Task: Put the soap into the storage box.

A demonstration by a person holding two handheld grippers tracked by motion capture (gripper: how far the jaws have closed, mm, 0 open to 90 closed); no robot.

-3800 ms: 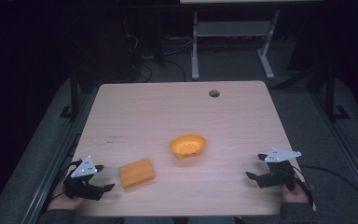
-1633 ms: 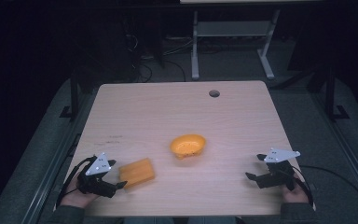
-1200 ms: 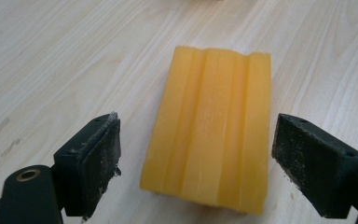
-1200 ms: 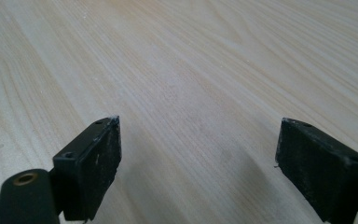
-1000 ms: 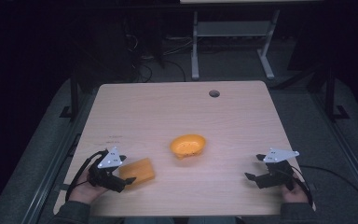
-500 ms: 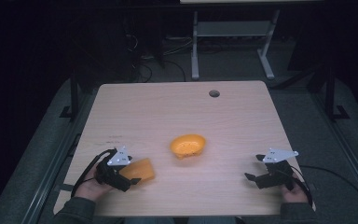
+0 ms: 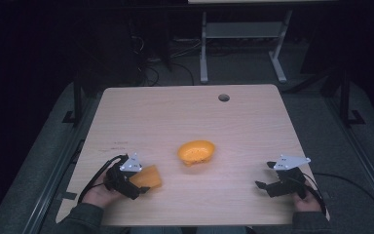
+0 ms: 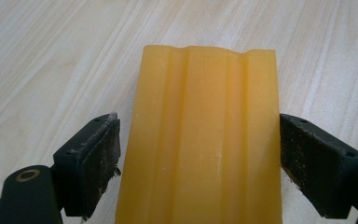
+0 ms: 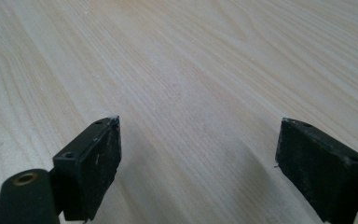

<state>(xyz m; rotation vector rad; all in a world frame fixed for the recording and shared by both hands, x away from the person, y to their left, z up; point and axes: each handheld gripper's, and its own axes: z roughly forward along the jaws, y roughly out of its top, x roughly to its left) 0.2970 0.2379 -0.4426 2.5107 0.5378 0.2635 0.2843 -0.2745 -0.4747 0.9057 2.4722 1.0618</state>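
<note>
Left tool (image 7: 135,184) low over the near left part of the worktop (image 7: 185,117), pointed right and slightly away, jaws spread wide, gripped from behind by the left hand (image 7: 97,194) with a dark sleeve (image 7: 80,222) at the near edge. Right tool (image 7: 268,187) at the near right, pointed left, jaws likewise apart with bare wood between them, held by the right hand (image 7: 306,201).

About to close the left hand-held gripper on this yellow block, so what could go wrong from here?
1. The left hand-held gripper is open around the ribbed yellow block, with a gap at one pad; closing may skew it.
2. Pushing forward could slide the block toward the orange bowl.
</note>
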